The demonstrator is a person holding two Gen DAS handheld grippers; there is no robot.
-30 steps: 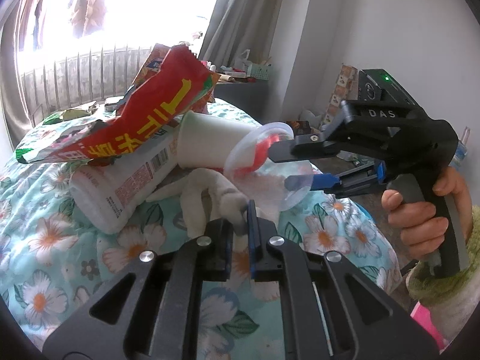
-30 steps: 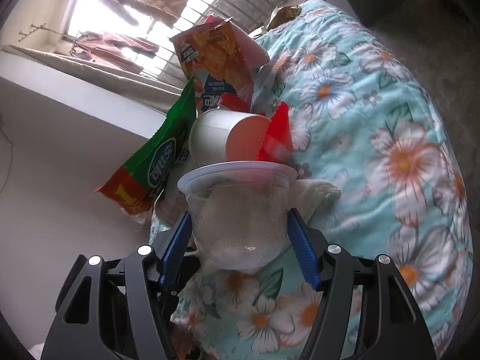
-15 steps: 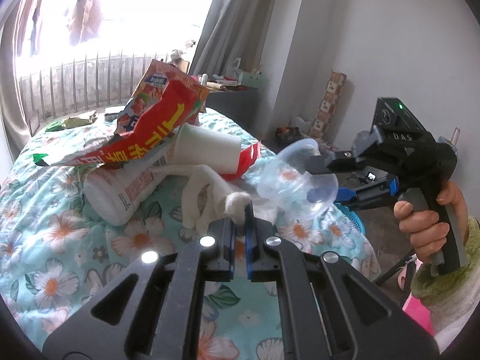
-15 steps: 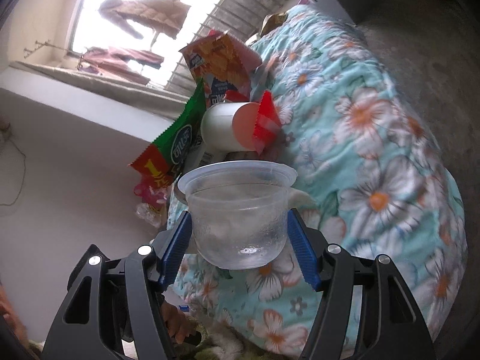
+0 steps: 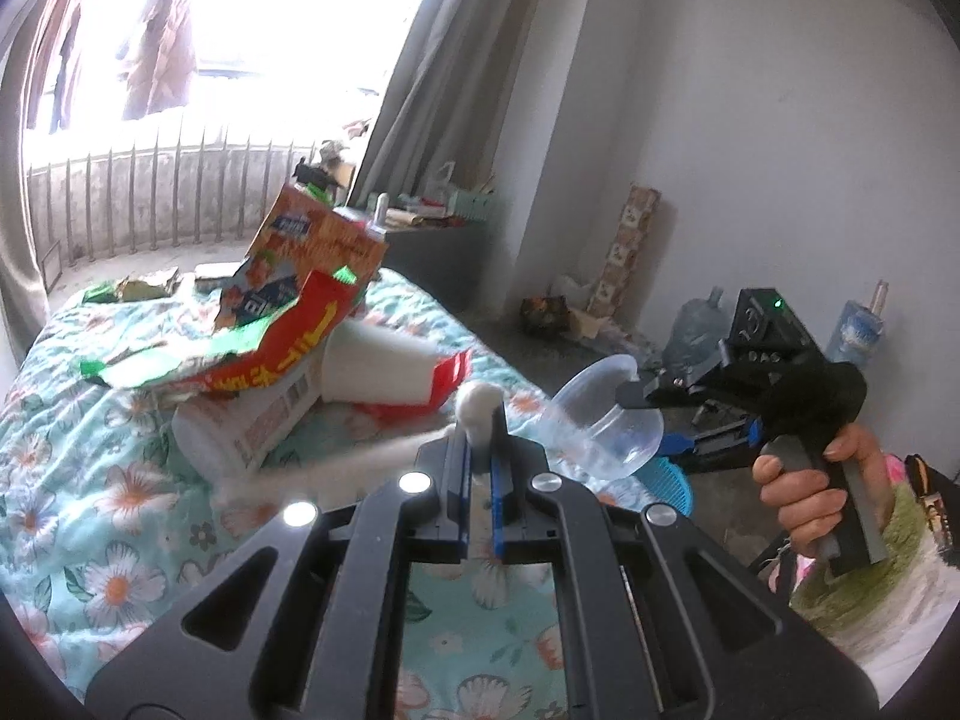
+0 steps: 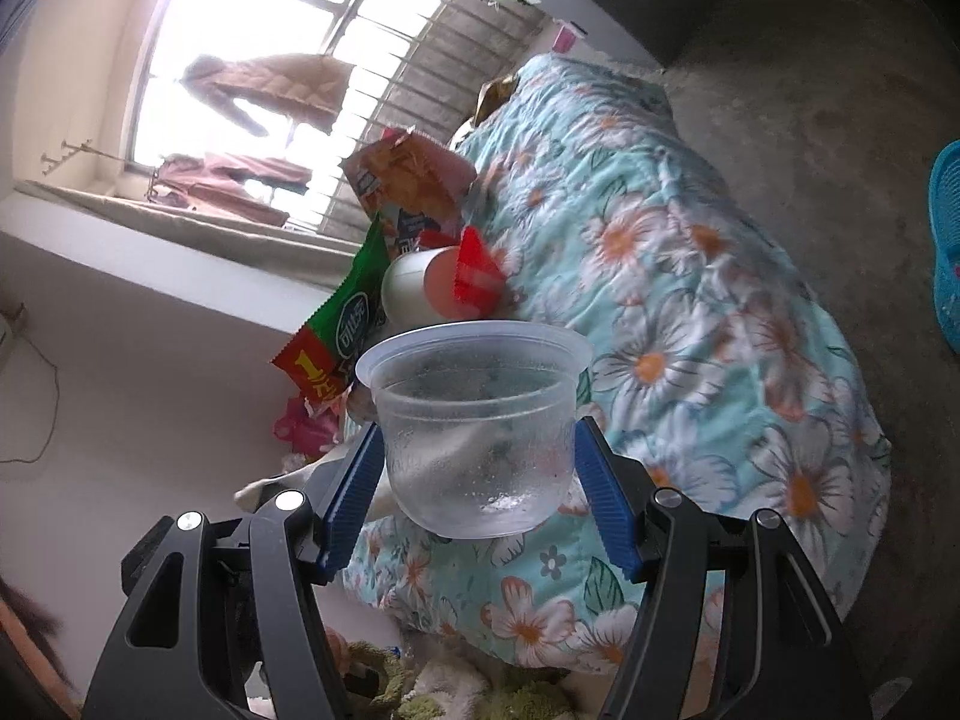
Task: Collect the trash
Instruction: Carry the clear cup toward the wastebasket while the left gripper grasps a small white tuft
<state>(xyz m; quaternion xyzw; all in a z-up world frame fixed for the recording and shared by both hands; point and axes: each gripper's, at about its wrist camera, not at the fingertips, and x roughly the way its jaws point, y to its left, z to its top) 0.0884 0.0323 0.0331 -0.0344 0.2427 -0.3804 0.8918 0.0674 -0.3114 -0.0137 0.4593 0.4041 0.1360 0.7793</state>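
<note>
The right gripper (image 6: pixel 477 468) clamps a clear, ribbed round plastic cup (image 6: pixel 474 426) off the quilted floral bed's (image 6: pixel 720 360) foot edge, while the left gripper (image 5: pixel 478 441), nearly closed, pinches a soft white sock (image 5: pixel 477 405) above that edge.

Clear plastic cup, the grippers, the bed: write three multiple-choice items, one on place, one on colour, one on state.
1. Where is the clear plastic cup?
A. between the right gripper's fingers
B. lying on the bedspread
C. in the blue basket

2. What colour are the right gripper pads?
A. red
B. blue
C. yellow

3. What is the left gripper doing?
A. open, holding nothing
B. shut on a white cloth
C. shut on the red wrapper

Key: 1 A, the cup sits between both pads above the bedspread. 2 B, both ribbed pads are blue. 3 B, the white cloth pokes out between closed fingers.
</note>
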